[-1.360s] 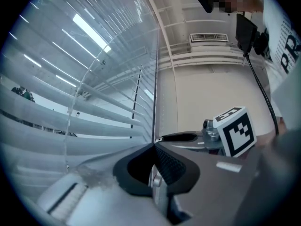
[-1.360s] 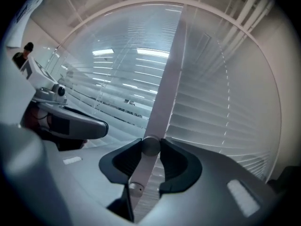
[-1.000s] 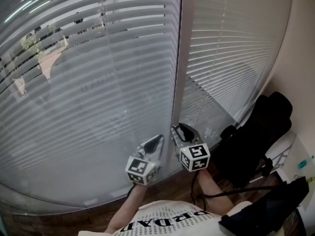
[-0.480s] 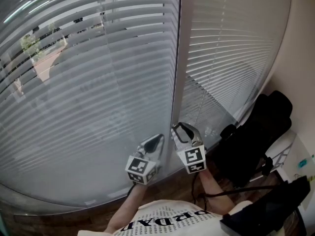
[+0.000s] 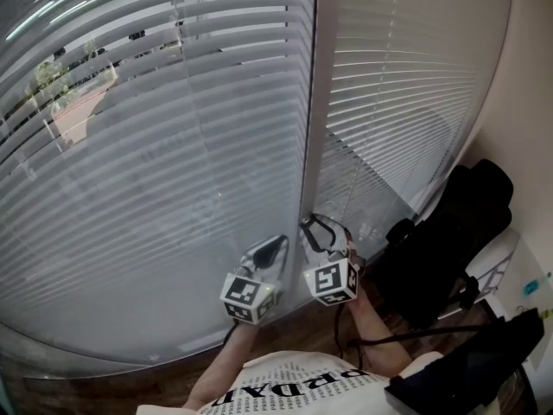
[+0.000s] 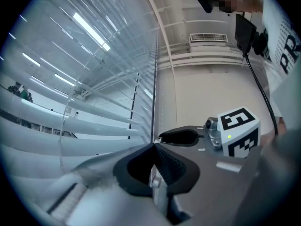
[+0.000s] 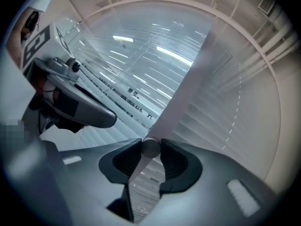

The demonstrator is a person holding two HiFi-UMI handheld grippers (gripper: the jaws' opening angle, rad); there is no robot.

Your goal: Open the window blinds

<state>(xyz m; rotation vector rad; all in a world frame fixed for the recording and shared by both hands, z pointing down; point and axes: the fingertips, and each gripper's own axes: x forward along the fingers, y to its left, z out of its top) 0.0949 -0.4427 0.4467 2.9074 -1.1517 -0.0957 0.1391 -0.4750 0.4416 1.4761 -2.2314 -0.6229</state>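
The left window blind [image 5: 164,145] has pale slats tilted partly apart, and trees and buildings show through at its upper left. A second blind [image 5: 406,85] hangs to the right of the window post [image 5: 311,128]. My right gripper [image 5: 318,225] is at the foot of that post, shut on the round end of the blind's tilt wand [image 7: 150,148], which sits between its pads. My left gripper [image 5: 278,242] hovers just left of it with its jaws shut and nothing in them. In the left gripper view the slats [image 6: 70,126] run close ahead of the left gripper [image 6: 153,146].
A black bag or chair back [image 5: 449,240] stands against the right wall [image 5: 531,102], with a cable and more dark gear lower right. Brown wooden floor [image 5: 302,331] runs under the window. The person's white printed shirt [image 5: 294,387] fills the bottom edge.
The right gripper has rolled about its own axis; its marker cube shows a different face. The left blind's slats have tilted, with more of the outdoors showing at upper left. The left gripper kept still.
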